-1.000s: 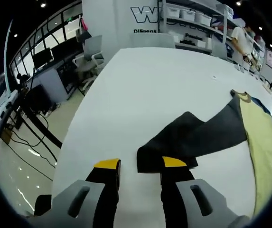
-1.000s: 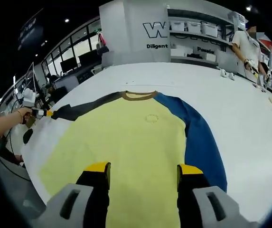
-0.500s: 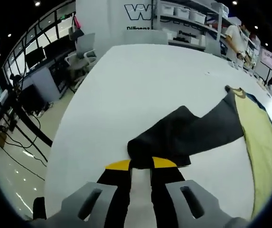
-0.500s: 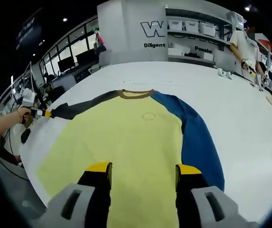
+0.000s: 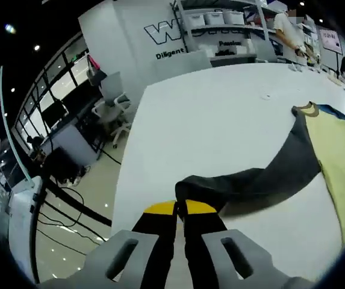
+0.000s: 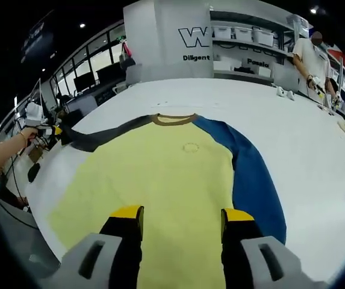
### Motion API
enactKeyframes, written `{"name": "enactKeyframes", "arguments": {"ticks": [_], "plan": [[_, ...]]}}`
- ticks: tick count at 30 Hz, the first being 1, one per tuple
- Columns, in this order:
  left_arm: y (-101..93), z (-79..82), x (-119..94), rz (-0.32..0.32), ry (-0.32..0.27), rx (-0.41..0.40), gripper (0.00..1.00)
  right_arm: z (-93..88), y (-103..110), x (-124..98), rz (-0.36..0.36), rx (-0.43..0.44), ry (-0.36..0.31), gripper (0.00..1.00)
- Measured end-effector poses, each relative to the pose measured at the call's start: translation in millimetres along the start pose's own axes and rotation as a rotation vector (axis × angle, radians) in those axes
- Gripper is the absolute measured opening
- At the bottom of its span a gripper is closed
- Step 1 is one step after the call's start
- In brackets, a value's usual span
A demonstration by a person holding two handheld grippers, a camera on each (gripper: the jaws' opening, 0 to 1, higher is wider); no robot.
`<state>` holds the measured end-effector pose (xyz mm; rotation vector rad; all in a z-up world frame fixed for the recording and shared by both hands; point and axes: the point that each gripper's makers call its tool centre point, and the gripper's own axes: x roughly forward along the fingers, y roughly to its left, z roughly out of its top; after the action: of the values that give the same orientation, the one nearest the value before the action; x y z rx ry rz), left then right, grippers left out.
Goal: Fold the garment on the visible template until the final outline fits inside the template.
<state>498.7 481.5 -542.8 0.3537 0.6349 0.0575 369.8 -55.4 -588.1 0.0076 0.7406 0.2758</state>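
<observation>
Garment: a long-sleeved shirt (image 6: 160, 180) with a yellow body, a brown collar (image 6: 174, 119), one dark grey sleeve (image 5: 262, 177) and one blue sleeve (image 6: 253, 180) is laid flat on the white table (image 5: 220, 108).
Left gripper (image 5: 179, 208): the yellow-tipped jaws are pressed together on the cuff end of the dark grey sleeve, near the table's edge. The cuff is seen raised off the table surface, with a shadow beneath it.
Left gripper, as seen from the right gripper view (image 6: 56, 130): it is held by a hand (image 6: 31, 133) at the far left, at the end of the stretched grey sleeve.
Right gripper (image 6: 180, 215): the jaws are spread wide and are positioned above the lower part of the yellow body; nothing is held between them.
Blue sleeve: it is laid alongside the yellow body, angled down toward the hem.
Background: shelving with white bins (image 6: 250, 36) is seen beyond the table; a person (image 6: 310, 60) is standing at its far side.
</observation>
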Motion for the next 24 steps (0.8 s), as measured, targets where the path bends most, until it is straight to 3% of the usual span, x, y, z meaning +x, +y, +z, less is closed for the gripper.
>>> {"name": "enactKeyframes", "arguments": {"ticks": [5,18,19,24], "plan": [[-12.3,41.0,-20,0.019,-0.115,0.202,0.04,4.5,5,-1,0.014,0.004,-0.016,0.49],[-106.7,123.1,-40,-0.08,-0.323,0.342,0.05,4.0,8,-2,0.023,-0.005,-0.011,0.49],[-119.1,131.3,-41,-0.109,-0.348,0.343,0.05,4.0,6,-3,0.014,-0.024,-0.011,0.49],[-153.9,149.8,-44,-0.147,-0.38,0.34,0.05,2.9,6,-5,0.017,-0.016,-0.014,0.49]]}}
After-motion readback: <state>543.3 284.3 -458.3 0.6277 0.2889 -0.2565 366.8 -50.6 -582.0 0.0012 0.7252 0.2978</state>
